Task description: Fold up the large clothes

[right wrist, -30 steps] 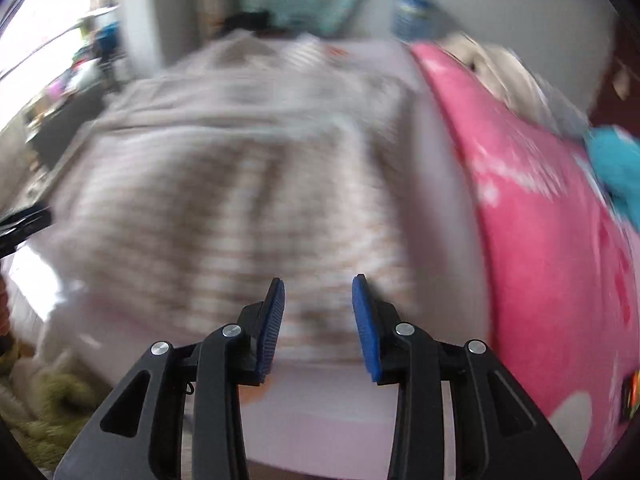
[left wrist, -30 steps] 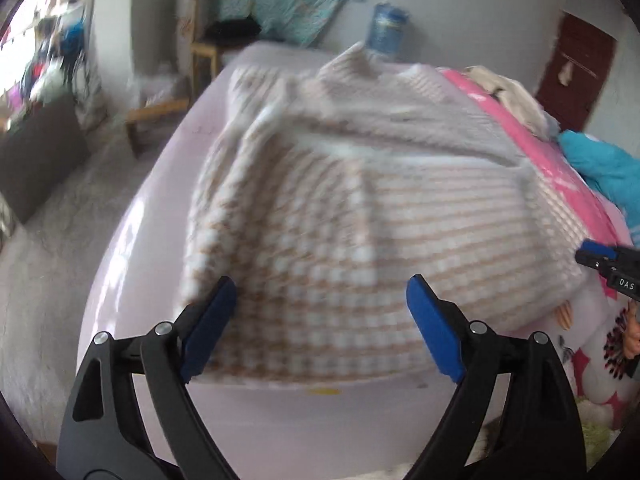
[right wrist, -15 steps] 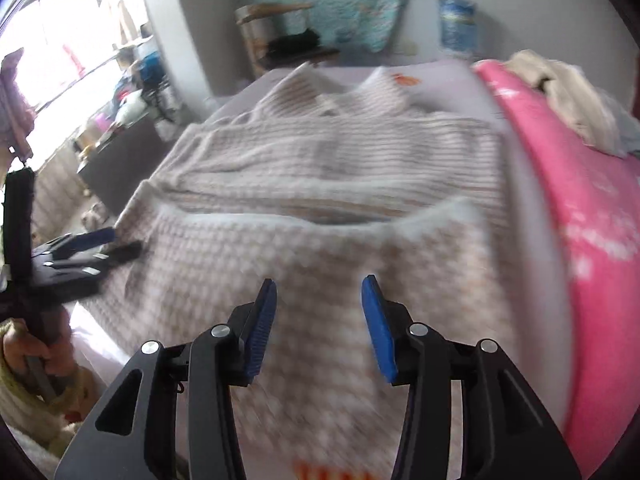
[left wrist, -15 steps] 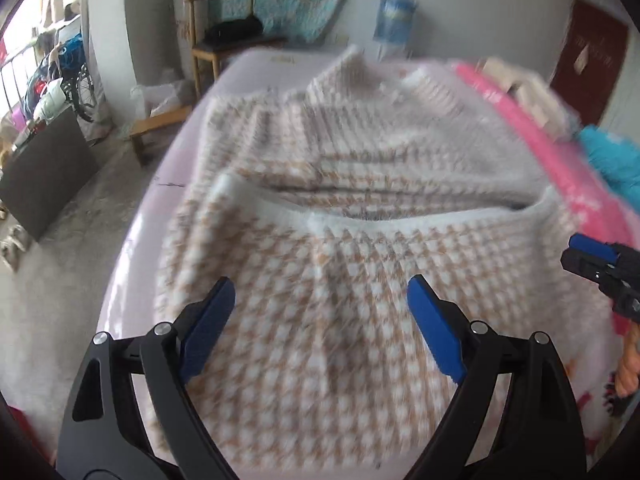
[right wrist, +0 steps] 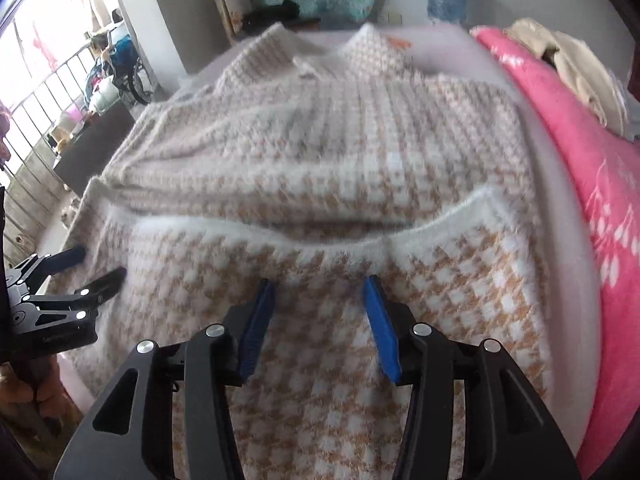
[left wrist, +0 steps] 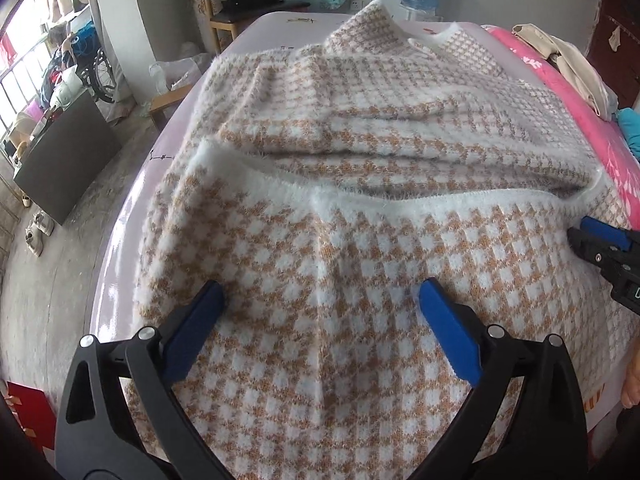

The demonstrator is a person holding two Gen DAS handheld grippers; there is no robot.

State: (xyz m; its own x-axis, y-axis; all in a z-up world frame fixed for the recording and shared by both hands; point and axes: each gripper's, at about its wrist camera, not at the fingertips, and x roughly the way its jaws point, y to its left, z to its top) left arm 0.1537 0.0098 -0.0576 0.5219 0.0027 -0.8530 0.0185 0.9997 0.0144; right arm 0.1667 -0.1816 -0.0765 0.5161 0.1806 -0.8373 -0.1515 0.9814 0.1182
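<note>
Hovering over the houndstooth sweater [left wrist: 360, 240], left gripper [left wrist: 320, 300] jaws opening wide, empty; right gripper [right wrist: 318, 300] jaws opening, empty. Sweater's white hem [right wrist: 400, 236] lies folded just beyond both grippers; collar [left wrist: 372, 20] farther, on the table [left wrist: 132, 220].

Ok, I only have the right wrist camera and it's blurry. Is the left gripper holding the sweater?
Observer: No. The left gripper has its jaws opening wide above the sweater, with nothing pinched.
Operator: Does the sweater hang off the table on that side?
Observer: No, a bare strip of table shows beside its left edge.
Operator: Anything on the floor there?
Observer: A pair of shoes, left of the table.
</note>
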